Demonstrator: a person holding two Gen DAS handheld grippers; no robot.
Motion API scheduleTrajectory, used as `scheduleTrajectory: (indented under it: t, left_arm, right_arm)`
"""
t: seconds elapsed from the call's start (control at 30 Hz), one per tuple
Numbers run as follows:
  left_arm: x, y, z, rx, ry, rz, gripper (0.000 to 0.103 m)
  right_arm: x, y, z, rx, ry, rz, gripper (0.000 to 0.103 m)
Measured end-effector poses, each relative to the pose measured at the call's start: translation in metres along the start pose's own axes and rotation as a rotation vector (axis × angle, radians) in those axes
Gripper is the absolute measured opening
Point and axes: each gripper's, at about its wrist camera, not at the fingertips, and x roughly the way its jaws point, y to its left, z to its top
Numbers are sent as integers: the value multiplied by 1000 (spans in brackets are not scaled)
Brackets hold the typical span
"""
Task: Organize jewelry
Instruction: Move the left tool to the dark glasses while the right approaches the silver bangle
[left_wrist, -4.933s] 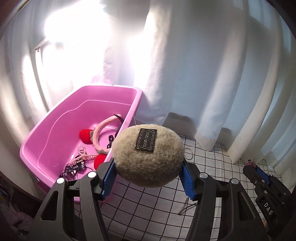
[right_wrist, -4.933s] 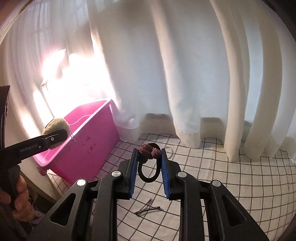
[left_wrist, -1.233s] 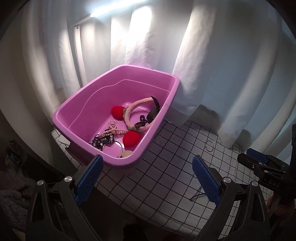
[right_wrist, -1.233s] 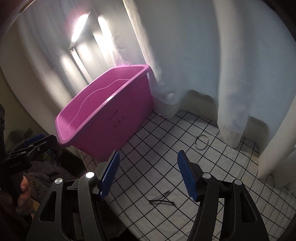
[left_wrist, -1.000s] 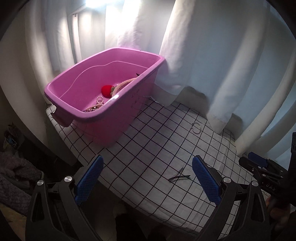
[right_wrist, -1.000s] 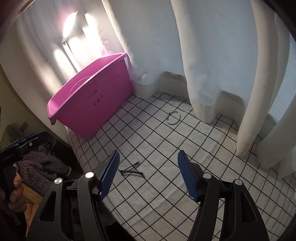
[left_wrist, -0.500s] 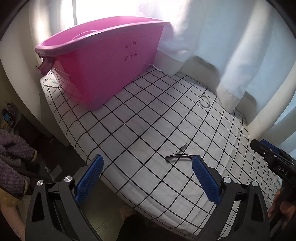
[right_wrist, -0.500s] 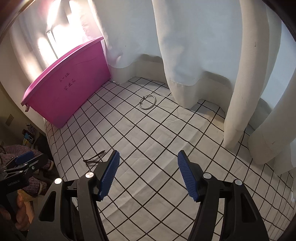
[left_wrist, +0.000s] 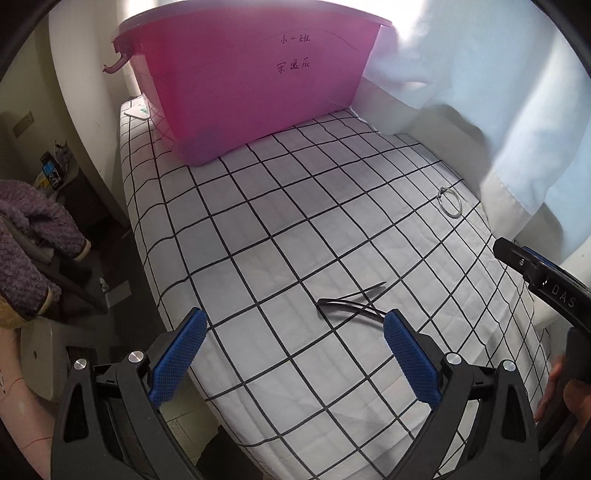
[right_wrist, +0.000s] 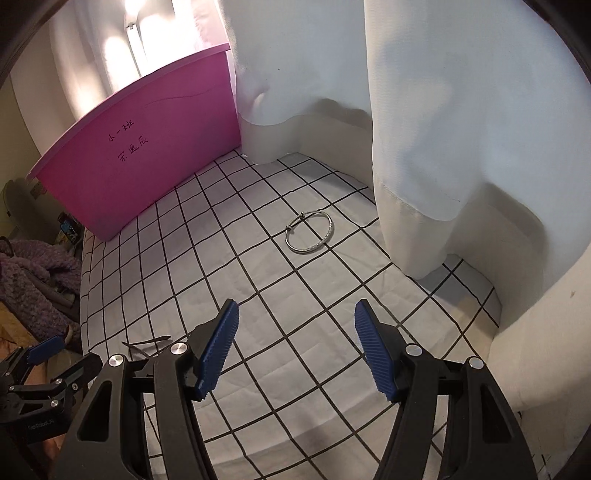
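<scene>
Right gripper (right_wrist: 293, 347) view: bangle's (right_wrist: 310, 232) clasp.

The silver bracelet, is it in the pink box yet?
No, out. The silver bracelet lies flat on the checked cloth, apart from the pink box.

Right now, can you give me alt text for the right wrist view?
The open right gripper hovers empty above a checked cloth, its fingers aimed toward a silver bangle lying flat ahead. A pink bin stands at the far left, white curtains hang behind, and a dark hair clip lies at lower left.
</scene>
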Motion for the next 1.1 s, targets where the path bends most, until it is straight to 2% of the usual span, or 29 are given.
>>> scheduleTrajectory:
  t: [0.07,0.23,0.4,1.1]
  left_arm:
    - [3,-5,-4,-32,-15,38,95]
    - [15,-15,-14,-96,1,51,95]
    - [17,-32,-15,-105,-52,94,95]
    - [49,-45,-15,-215,-49,199,95]
  right_arm:
    - [11,-7,4,-18,6,19,63]
    - [32,-15,19,-54,8,71,63]
    - [45,-19,31,-89,-3,58,63]
    - [102,-11,46,-223,53,21,63]
